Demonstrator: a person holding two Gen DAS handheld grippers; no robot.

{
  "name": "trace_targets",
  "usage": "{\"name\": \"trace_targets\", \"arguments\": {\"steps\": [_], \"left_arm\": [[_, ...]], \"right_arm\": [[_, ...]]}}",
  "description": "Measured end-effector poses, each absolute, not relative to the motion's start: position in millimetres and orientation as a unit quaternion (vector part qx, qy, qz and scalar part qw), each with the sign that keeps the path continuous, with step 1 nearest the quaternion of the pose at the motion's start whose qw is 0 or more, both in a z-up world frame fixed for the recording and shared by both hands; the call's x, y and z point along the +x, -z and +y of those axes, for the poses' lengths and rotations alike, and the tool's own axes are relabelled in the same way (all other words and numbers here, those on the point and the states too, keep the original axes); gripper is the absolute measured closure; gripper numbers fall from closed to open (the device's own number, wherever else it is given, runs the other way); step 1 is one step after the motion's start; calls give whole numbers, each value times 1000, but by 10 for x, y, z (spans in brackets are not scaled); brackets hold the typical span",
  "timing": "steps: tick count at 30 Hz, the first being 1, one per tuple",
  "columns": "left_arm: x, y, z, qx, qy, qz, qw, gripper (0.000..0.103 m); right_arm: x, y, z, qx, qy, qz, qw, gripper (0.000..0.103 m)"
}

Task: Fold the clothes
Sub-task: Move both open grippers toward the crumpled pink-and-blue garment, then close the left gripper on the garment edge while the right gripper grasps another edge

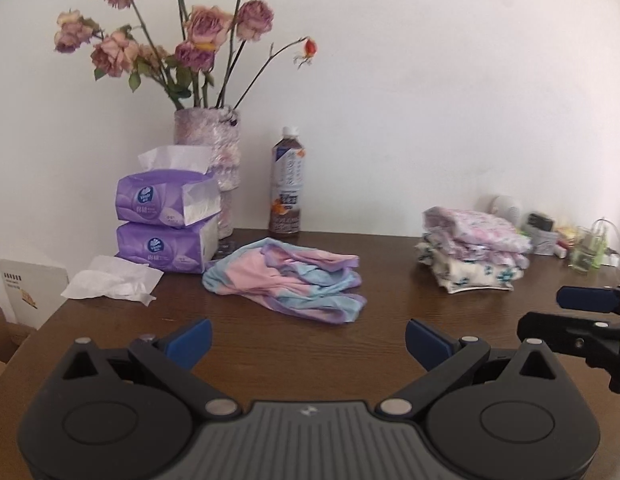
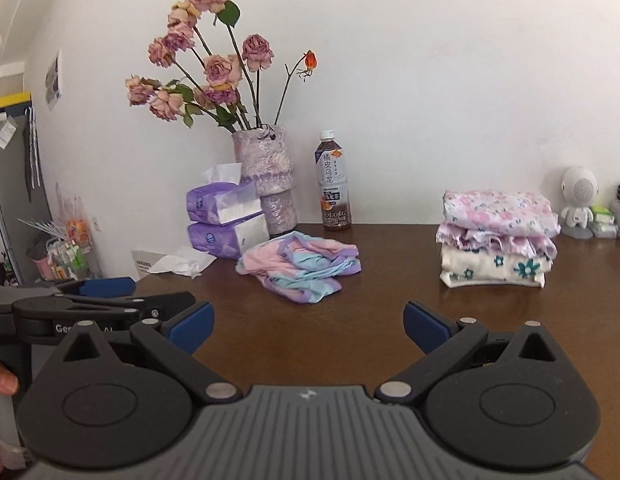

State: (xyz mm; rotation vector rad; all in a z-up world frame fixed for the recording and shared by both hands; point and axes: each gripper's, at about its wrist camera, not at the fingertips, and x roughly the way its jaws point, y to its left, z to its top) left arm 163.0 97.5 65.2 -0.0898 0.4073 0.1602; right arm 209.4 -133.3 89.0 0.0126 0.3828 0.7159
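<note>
A crumpled pink, blue and purple garment (image 1: pixel 288 280) lies on the brown table (image 1: pixel 270 344), ahead of both grippers; it also shows in the right wrist view (image 2: pixel 300 272). A stack of folded floral clothes (image 1: pixel 471 248) sits at the right (image 2: pixel 495 236). My left gripper (image 1: pixel 308 340) is open and empty, short of the garment. My right gripper (image 2: pixel 308 326) is open and empty, also short of it. Each gripper shows at the side of the other's view, the right one (image 1: pixel 581 320) and the left one (image 2: pixel 106 300).
Two purple tissue packs (image 1: pixel 168 220), a loose tissue (image 1: pixel 112 280), a vase of dried roses (image 1: pixel 214 160) and a drink bottle (image 1: pixel 286 184) stand at the back left. A small white speaker (image 2: pixel 577 200) and small items sit at the back right. The table's left edge is near.
</note>
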Motion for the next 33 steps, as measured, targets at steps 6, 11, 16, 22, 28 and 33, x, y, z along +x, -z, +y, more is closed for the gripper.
{"name": "trace_targets", "arguments": {"steps": [6, 11, 16, 22, 28, 33], "left_arm": [[2273, -457, 1321, -62, -107, 207, 971, 0], [2856, -282, 1499, -60, -121, 227, 964, 1], [3182, -164, 1739, -95, -105, 255, 957, 10], [3426, -169, 1921, -88, -123, 251, 956, 9], [3668, -148, 1996, -95, -132, 273, 948, 9], [3847, -91, 1979, -92, -143, 300, 939, 10]], "right_arm": [[2701, -772, -881, -33, -330, 208, 920, 0], [3256, -645, -492, -53, -320, 218, 921, 0], [3809, -480, -171, -57, -321, 231, 917, 0], [4144, -319, 113, -62, -312, 224, 921, 1], [4408, -311, 282, -99, -296, 219, 924, 9], [4637, -208, 427, -114, -313, 257, 907, 34]]}}
